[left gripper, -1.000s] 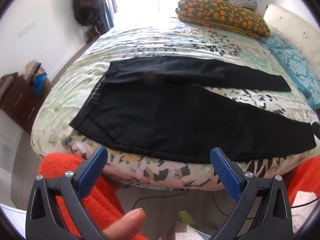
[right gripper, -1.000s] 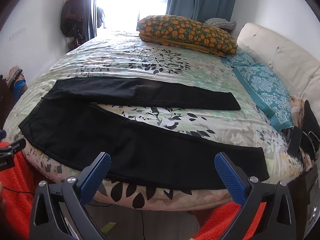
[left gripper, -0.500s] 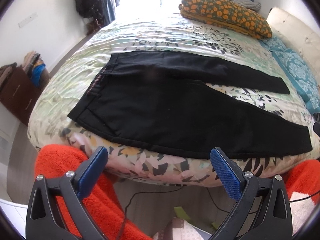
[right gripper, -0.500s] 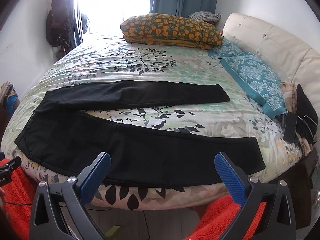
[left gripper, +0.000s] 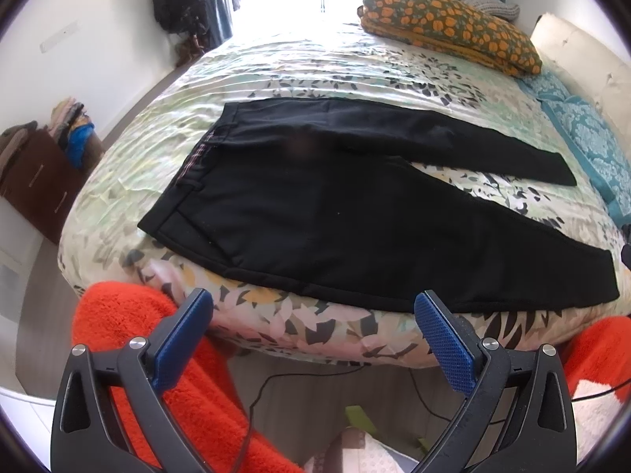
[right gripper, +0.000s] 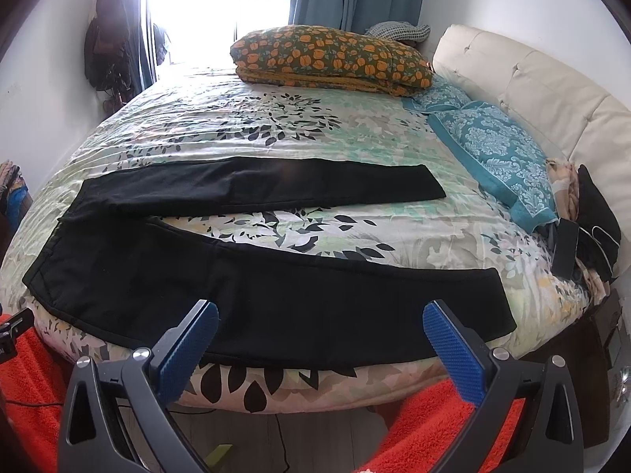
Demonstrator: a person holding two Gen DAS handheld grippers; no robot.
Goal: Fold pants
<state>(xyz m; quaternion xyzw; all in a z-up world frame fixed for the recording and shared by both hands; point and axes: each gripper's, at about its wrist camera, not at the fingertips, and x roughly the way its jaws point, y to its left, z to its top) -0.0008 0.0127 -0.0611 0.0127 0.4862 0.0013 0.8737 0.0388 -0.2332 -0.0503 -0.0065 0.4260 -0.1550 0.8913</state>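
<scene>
One pair of black fabric pants (left gripper: 315, 213) lies flat on the floral-print bedspread (right gripper: 299, 126) of the bed, waistband toward the left, the two legs splayed apart in a V toward the right. The near leg runs along the bed's front edge. The left gripper (left gripper: 313, 323) and right gripper (right gripper: 320, 335) both hover short of that edge, fingers spread wide and holding nothing. The cloth looks soft, light and limp, so it will likely sag and drag wherever it is unsupported. Good holds seem to be the near waistband corner (left gripper: 148, 224) and the near leg's hem (right gripper: 501, 299), pinching both layers.
</scene>
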